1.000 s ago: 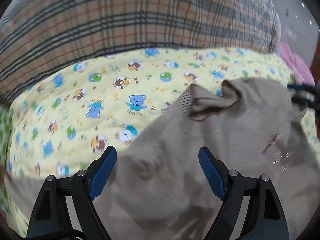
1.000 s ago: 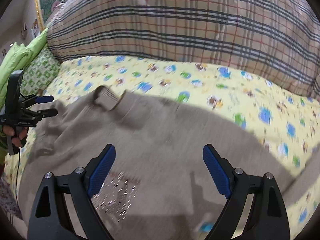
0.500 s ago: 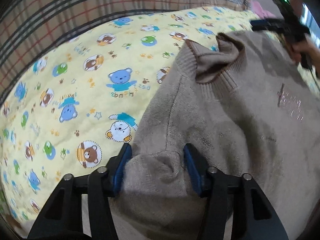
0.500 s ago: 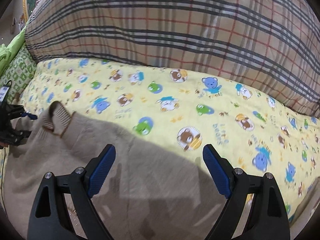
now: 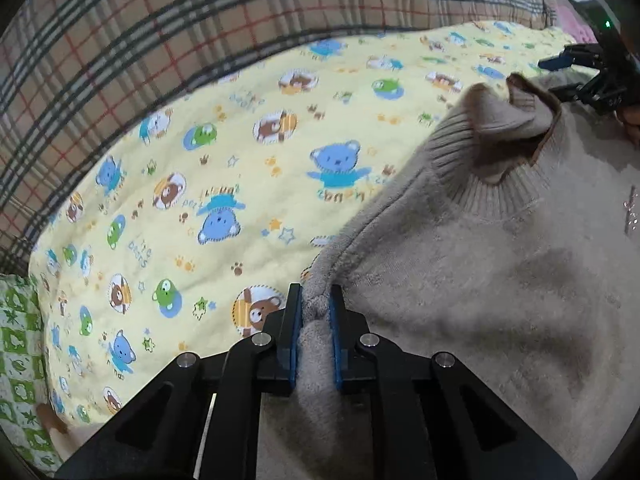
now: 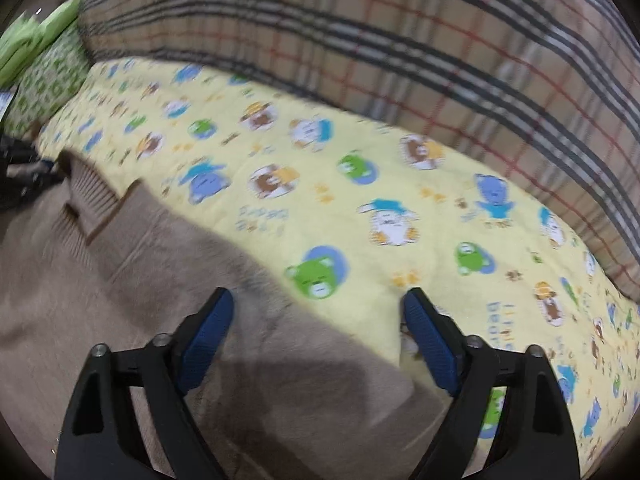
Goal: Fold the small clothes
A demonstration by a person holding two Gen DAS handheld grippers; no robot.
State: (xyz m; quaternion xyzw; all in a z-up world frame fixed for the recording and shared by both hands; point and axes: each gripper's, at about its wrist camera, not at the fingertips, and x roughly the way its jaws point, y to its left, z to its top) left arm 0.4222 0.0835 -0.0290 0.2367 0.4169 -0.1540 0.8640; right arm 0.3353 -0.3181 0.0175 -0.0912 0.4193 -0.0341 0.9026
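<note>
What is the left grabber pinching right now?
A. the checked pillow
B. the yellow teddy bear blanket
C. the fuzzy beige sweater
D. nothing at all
C: in the left wrist view the left gripper has its blue pads closed on a bunched fold of the beige sweater, near its shoulder edge, while the yellow bear blanket lies flat beside it, ungripped.

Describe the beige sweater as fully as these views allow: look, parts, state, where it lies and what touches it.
The beige sweater is a fuzzy knit with a ribbed, brown-edged collar and sparkly trim on the chest. It lies spread, front up and slightly rumpled, on the yellow bear-print quilt. The left gripper is shut on a bunched fold at its shoulder edge. The right gripper, jaws just closing, straddles the other shoulder edge, pads not yet pressing.
</note>
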